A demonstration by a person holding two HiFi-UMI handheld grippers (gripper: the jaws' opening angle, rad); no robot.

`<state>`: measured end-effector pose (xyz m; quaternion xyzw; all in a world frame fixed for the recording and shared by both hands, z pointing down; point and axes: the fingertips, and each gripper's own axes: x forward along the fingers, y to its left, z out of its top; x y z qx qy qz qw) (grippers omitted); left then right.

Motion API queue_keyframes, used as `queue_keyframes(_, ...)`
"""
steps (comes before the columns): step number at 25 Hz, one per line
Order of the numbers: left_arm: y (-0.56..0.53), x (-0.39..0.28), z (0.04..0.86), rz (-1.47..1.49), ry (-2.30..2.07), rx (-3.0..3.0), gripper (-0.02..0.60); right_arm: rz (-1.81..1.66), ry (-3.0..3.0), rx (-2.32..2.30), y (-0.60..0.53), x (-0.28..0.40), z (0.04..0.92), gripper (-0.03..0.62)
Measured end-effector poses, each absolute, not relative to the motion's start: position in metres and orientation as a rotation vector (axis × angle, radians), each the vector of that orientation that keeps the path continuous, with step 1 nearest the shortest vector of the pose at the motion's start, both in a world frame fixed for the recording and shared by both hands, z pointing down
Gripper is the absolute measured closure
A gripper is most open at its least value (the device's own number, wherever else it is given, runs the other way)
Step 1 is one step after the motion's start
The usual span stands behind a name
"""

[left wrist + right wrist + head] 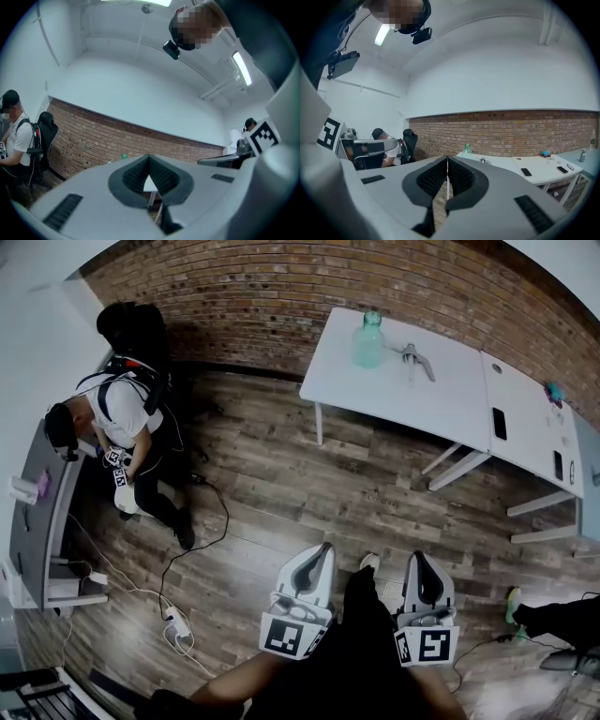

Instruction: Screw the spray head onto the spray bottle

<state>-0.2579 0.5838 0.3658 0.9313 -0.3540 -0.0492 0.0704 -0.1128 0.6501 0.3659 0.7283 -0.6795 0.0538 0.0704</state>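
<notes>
The task is not starting yet: the spray bottle (367,338) is standing on the white desk (450,395) with the spray head (415,359) lying beside it, unscrewed, while the person, well apart, is holding the left gripper (323,550) and right gripper (418,558), fingers closed on nothing.

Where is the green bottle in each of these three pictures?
Head view: the green bottle stands top centre, on the white table.
Left gripper view: only a small green speck, probably its top, low, left of centre.
Right gripper view: slightly right of centre, at the table's left end.
Shared landmark: the brick wall behind it.
</notes>
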Motion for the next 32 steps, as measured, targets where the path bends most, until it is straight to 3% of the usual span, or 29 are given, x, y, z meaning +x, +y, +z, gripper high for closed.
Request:
queue_keyframes(10, 0.549, -0.166, 0.329, -0.244, -1.020, 2.854, 0.580, 0.114, -2.085, 2.241, 0.608, -0.038, 0.343, 0.586)
queue_keyframes(19, 0.533, -0.087, 0.324, -0.145, -1.003, 2.887, 0.580, 0.128, -2.071, 2.287, 0.590, 0.041, 0.341, 0.586)
queue_keyframes(32, 0.517, -0.020, 0.320, -0.190, -1.017, 2.915, 0.580, 0.149, -2.129, 2.293, 0.567, 0.110, 0.350, 0.586)
